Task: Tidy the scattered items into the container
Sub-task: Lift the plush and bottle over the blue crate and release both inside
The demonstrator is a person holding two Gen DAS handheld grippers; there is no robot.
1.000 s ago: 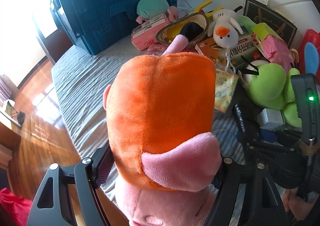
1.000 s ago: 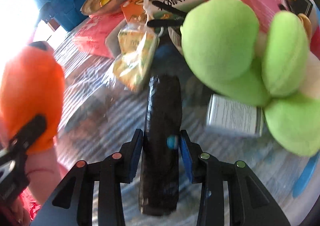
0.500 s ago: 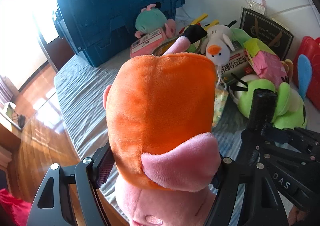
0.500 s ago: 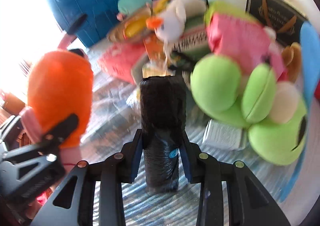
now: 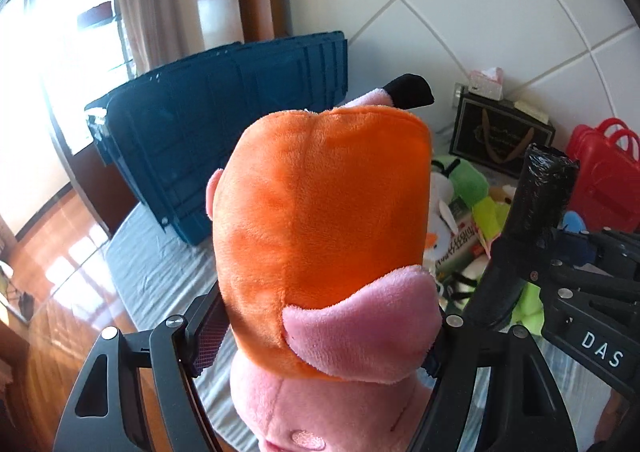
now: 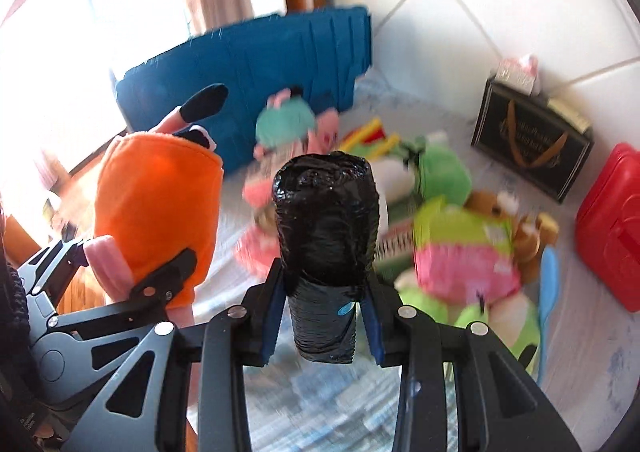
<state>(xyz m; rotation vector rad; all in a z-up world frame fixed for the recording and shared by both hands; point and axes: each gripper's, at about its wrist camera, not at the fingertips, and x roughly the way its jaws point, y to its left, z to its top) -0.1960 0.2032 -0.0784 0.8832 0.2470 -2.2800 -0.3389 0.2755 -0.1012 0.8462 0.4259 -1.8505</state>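
Both loads now lifted off the bed: left gripper [image 5: 320, 336] clamped wide on orange-pink plush [image 5: 324, 220], right gripper [image 6: 322, 312] pinching black roll [image 6: 326, 228]. Blue container [image 5: 224, 124] at bed's far edge; carry next, pile remains

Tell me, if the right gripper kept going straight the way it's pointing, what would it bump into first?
Probably the pile of toys on the bed, around the teal plush, with the blue container just behind. The black roll in its fingers would arrive first; depth is hard to judge.

Both wrist cams face blue crate [image 5: 224, 124], close.
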